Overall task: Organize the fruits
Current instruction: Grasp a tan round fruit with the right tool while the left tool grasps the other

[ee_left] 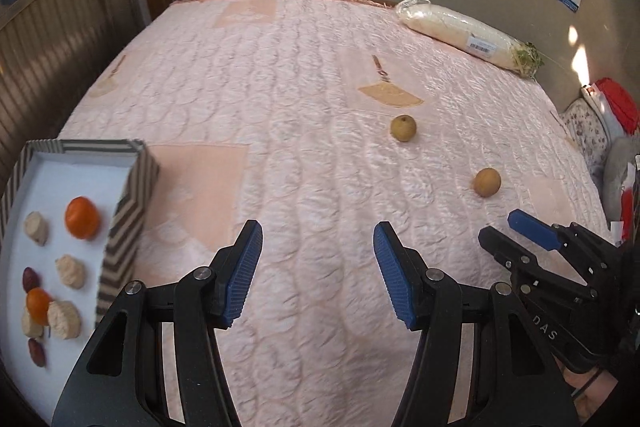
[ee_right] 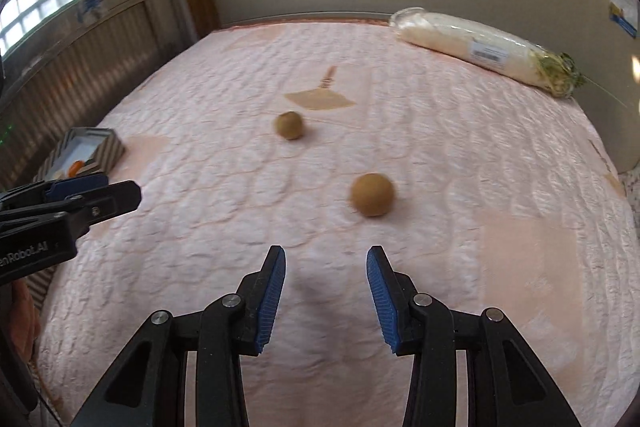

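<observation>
**Two brown fruits loose on the bed, both grippers spread**

The left hand-held gripper hovers over the pink quilted bed with its blue pads wide apart and nothing between them. The right hand-held gripper is likewise spread and empty, held low over the quilt.

A striped box sits at the bed's left edge, just left of the left gripper. Inside it lie two orange fruits, several pale lumps and dark red pieces.

Two round brown fruits rest on the quilt, well apart from the box. The nearer fruit lies just ahead of the right gripper, slightly to its right. The farther fruit sits beyond it, nearer the bed's middle. In the left wrist view they show as and.

A wrapped radish lies at the far right, along the wall.
</observation>
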Motion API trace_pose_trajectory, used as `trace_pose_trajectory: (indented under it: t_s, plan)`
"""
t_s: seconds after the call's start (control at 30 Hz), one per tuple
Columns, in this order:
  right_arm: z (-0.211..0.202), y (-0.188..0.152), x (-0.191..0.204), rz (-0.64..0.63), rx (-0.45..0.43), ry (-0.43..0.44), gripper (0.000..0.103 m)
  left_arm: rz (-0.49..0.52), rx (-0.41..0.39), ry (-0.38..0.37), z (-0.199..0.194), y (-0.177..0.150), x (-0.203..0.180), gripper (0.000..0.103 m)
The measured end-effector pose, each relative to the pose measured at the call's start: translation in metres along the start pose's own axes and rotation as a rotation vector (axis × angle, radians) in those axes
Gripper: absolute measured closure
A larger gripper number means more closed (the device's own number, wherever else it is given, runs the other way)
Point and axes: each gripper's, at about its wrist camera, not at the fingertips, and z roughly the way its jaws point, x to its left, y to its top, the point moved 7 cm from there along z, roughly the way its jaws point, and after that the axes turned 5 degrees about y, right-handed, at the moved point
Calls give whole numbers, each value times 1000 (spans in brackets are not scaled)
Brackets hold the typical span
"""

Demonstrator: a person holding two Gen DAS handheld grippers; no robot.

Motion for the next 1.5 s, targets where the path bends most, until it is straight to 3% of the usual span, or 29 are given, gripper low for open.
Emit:
trace_pose_trajectory:
  t_s: [0.33, 0.4, 0.43, 0.67, 1.03, 1.17, 1.27, 1.5]
  plan:
    - [23, 28, -30, 0, -22, -7, 63, 5, 42, -25, 31, 34, -33, 45]
    - [29, 29, -31, 12, -10, 20, 74, 3, 48, -20, 39, 41, -36, 45]
    - [29, 30, -31, 5, -17, 15, 75, 4, 51, -18, 42, 43, -37, 45]
    - [27, 28, -33, 11, -30, 40, 75, -27, 81, -60, 64, 63, -54, 45]
    - [27, 28, -33, 10, -36, 70, 75, -9, 113, -62, 90, 76, -76, 45]
    - [27, 28, -33, 14, -37, 79, 75, -20, 101, -54, 92, 75, -69, 79]
    - [27, 29, -33, 10, -37, 72, 75, -58, 117, -85, 90, 74, -61, 79]
    - [24, 27, -27, 7, -37, 58, 75, -62, 97, -60, 64, 54, -47, 79]
